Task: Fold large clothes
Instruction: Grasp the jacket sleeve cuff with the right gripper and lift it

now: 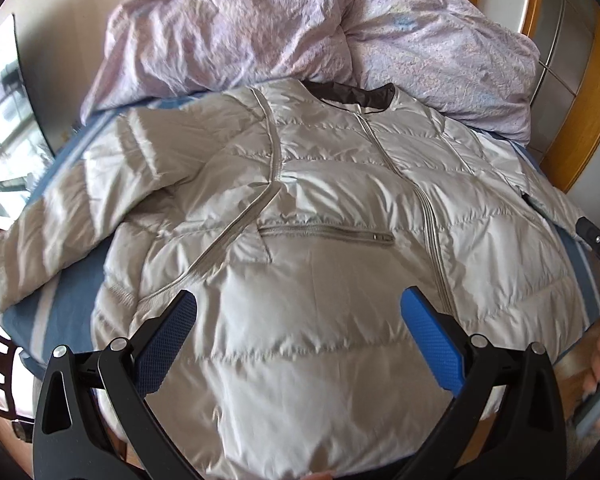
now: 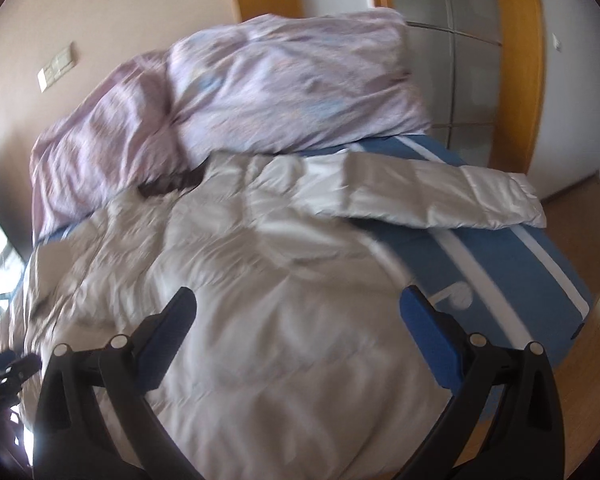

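both wrist views look down close over the jacket [image 1: 300, 208] on the bed [image 2: 520, 264], facing the duvet [image 1: 300, 28] at its head; the left view sits further left, and both share jacket, duvet and wall

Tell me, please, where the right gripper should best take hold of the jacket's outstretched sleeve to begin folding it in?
Probably at the cuff end of the sleeve, coming in from the bed's outer edge. It lies flat and straight across the blue sheet, away from the jacket body, so its tip is free to pinch. The right gripper is open above the jacket.
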Available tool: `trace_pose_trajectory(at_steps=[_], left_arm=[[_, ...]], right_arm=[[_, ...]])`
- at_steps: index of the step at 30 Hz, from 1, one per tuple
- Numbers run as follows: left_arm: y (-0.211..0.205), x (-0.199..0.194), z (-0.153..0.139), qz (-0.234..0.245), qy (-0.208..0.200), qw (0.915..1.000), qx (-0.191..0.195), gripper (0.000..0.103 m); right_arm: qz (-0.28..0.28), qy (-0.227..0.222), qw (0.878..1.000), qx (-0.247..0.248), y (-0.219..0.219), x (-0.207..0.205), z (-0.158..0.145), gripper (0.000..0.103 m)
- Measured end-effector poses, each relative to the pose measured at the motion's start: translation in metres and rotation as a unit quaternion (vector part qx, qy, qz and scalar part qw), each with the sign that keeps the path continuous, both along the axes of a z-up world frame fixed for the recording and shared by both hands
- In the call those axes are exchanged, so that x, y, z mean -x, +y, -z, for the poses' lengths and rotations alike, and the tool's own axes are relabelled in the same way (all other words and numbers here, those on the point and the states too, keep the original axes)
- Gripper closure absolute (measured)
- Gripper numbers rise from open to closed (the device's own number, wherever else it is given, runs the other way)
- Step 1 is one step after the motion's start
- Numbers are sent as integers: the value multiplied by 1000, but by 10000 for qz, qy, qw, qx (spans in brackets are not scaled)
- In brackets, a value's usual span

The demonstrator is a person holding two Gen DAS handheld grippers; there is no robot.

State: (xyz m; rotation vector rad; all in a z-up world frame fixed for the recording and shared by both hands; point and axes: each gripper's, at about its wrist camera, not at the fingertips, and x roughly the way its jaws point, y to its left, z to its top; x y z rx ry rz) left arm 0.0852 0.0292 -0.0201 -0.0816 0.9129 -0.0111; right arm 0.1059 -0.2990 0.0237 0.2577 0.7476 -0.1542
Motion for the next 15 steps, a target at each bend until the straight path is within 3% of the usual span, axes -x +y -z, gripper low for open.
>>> trace_pose_trajectory(at_steps=[3, 7, 10, 14, 15], left_arm=[[8, -17, 2, 81, 117, 9997, 184, 1], [11, -30, -1, 102, -23, 9999, -50, 1], [14, -42, -4, 130, -84, 9998, -152, 1], [20, -62, -4, 69, -63, 9998, -158, 1], [22, -66, -3, 59, -60, 9999, -126, 1]], right_arm=[[560, 52, 9969, -548, -53, -18, 1, 2], [1518, 223, 9801, -1257, -130, -38, 14, 2], [2057, 398, 9572, -1997, -185, -52, 37, 4], [2698, 627, 9084, -3133, -245, -60, 80, 24], [2787, 652, 9026, -3216, -250, -61, 86, 26]])
